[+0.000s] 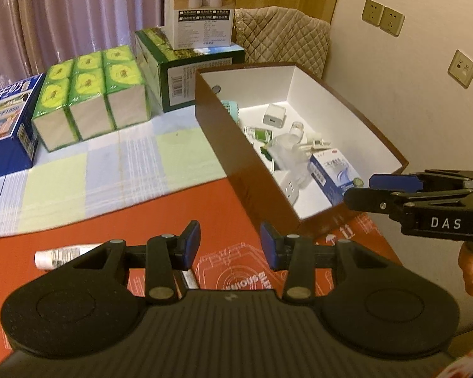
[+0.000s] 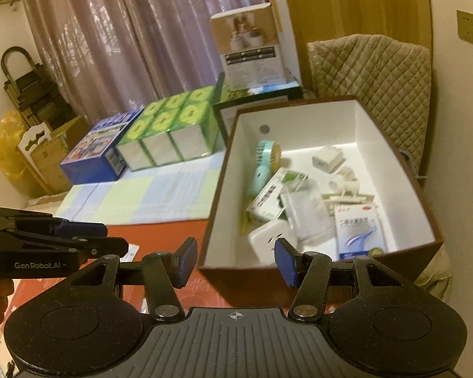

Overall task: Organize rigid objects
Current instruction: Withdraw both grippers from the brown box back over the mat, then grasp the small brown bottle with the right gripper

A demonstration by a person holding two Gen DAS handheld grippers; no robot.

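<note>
The brown box (image 1: 255, 170), white inside, sits open-topped on the red surface (image 1: 179, 214) by the wall. It holds the sorted items: a blue-and-white medicine box (image 2: 359, 233), a white socket adapter (image 2: 268, 239), a teal handheld fan (image 2: 265, 163), a white charger (image 1: 274, 115) and a green-and-white carton (image 2: 277, 192), all lying loose and partly overlapping. A white tube (image 1: 63, 253) lies on the red surface outside the box, just beyond the left gripper's left finger.

The left gripper (image 1: 230, 245) is pitched downward over the red surface, jaws parted with nothing between them. The right gripper (image 2: 235, 260) is pitched downward at the near wall of the box, jaws parted somewhat wider and empty. Both grippers are side by side, close together. A hand (image 1: 471, 271) grips the right gripper's handle from below.
</note>
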